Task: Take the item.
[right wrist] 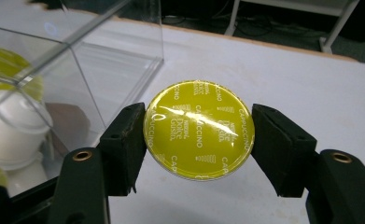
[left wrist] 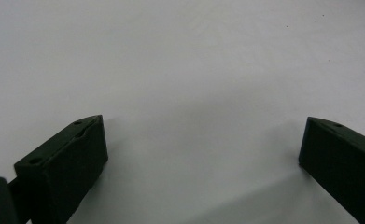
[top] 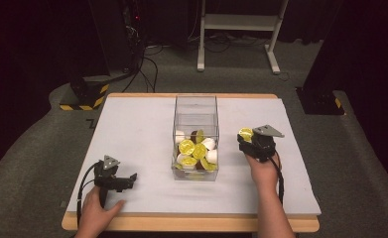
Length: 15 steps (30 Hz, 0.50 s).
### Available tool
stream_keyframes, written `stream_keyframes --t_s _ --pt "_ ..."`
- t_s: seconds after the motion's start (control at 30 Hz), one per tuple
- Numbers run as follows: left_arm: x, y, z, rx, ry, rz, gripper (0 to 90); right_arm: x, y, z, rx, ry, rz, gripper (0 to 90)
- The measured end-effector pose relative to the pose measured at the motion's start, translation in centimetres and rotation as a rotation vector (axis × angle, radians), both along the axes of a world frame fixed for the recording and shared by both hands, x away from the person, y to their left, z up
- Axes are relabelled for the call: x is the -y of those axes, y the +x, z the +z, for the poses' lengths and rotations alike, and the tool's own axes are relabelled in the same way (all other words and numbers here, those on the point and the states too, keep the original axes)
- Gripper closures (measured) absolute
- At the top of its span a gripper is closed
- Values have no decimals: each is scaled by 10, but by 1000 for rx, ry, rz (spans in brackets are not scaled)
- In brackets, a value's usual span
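Lower left of the high view: left gripper [top: 132, 177] on the desk [top: 142, 134], fingers wide apart. Centre: clear box [top: 196, 106] of capsules. Right of centre: right gripper [right wrist: 199, 133], fingers clamped on yellow-lidded capsule [right wrist: 199, 129], beside the box.

My left tongs [top: 130, 177] rest low at lower left, jaws spread wide, while my right tongs [top: 243, 141] at right of centre are clamped.

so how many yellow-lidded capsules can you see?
5 clearly. One is clamped in the right claw: capsule. Four more lie in the clear box, at and. Others may be buried under the white and brown ones.
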<state>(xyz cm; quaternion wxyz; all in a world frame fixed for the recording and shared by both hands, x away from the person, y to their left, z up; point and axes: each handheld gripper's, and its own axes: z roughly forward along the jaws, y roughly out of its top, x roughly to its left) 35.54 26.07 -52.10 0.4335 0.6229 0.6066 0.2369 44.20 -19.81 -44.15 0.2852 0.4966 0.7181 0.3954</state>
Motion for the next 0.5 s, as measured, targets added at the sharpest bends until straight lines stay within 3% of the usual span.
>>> stream_keyframes --t_s 0.23,0.5 --pt "0 0 0 0 1 0 13 9 12 -19 -48 -41 -36 382" --pt "0 0 0 0 0 0 13 9 18 -30 -80 -72 -53 382"
